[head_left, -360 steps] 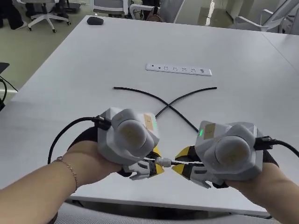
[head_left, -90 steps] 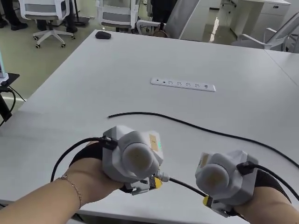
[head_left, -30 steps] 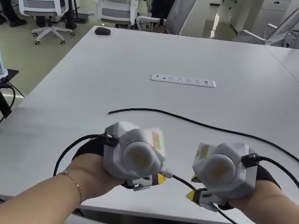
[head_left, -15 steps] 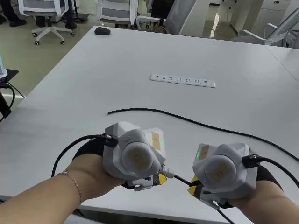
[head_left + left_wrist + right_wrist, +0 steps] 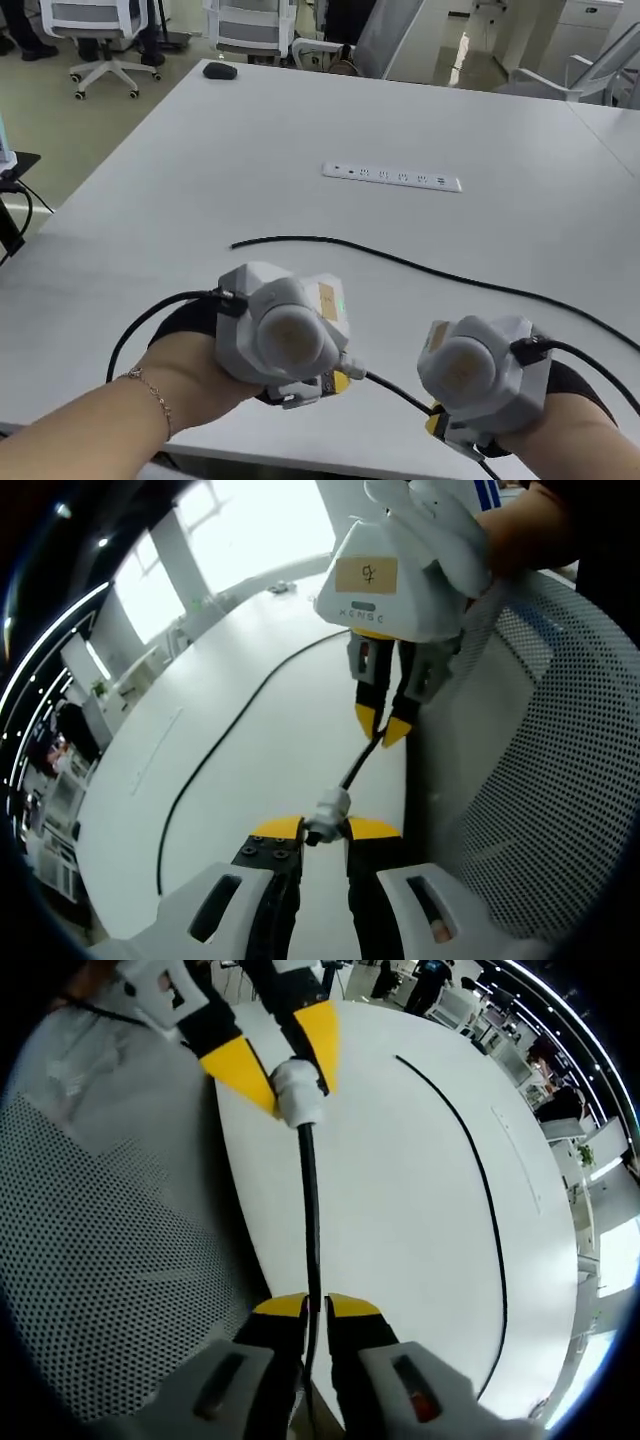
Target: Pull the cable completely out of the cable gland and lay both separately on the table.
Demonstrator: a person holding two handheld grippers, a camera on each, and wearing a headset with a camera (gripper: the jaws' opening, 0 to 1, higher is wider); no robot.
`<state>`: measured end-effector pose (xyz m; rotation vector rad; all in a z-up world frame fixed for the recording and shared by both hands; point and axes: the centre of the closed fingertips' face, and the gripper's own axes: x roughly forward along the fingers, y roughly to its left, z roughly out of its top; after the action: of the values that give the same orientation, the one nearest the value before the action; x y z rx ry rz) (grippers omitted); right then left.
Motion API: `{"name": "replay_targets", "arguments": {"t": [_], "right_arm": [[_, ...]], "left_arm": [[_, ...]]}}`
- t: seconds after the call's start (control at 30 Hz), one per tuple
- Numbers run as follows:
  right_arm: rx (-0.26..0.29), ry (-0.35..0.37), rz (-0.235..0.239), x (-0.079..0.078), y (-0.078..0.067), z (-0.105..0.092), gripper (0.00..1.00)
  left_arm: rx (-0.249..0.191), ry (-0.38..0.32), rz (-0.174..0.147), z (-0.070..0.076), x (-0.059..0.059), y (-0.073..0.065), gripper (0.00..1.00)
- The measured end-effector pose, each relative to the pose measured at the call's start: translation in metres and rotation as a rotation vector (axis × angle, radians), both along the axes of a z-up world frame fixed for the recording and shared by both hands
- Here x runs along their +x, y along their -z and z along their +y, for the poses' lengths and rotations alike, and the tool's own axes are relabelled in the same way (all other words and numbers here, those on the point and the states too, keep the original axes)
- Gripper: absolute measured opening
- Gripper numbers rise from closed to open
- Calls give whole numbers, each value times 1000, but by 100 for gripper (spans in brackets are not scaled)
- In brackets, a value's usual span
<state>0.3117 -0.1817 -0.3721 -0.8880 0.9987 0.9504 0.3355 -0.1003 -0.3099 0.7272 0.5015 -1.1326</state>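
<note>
A small white cable gland (image 5: 326, 810) sits between the yellow tips of my left gripper (image 5: 325, 830), which is shut on it. A black cable (image 5: 360, 765) runs out of the gland to my right gripper (image 5: 383, 720). In the right gripper view, my right gripper (image 5: 315, 1307) is shut on that cable (image 5: 308, 1210), a short stretch away from the gland (image 5: 297, 1095) and the left gripper (image 5: 290, 1050). In the head view both are held near the table's front edge: the left gripper (image 5: 335, 382) with the gland (image 5: 352, 372), and the right gripper (image 5: 437, 420) lower right.
A long black cable (image 5: 400, 262) lies across the white table (image 5: 300, 140); I cannot tell whether it joins the held one. A white power strip (image 5: 391, 177) lies further back and a dark mouse (image 5: 220, 71) at the far edge. A mesh chair seat (image 5: 560, 780) is below the grippers.
Since half a second ago my right gripper has drawn back to the right, away from the left gripper, so more black cable shows between them. The left gripper has stayed almost still.
</note>
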Motion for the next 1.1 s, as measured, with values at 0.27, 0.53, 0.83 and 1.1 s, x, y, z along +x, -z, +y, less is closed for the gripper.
{"name": "replay_targets", "arguments": {"t": [0.27, 0.53, 0.83, 1.1], "right_arm": [[193, -53, -27, -2, -20, 41, 25], [224, -43, -26, 0, -24, 41, 2], [181, -44, -66, 5, -23, 35, 2], [150, 38, -90, 15, -25, 20, 2]], "left_arm": [[-5, 6, 9, -1, -2, 0, 17], [-8, 28, 21, -3, -6, 0, 17], [-6, 18, 15, -2, -5, 0, 17], [-20, -67, -14, 11, 11, -7, 17]]}}
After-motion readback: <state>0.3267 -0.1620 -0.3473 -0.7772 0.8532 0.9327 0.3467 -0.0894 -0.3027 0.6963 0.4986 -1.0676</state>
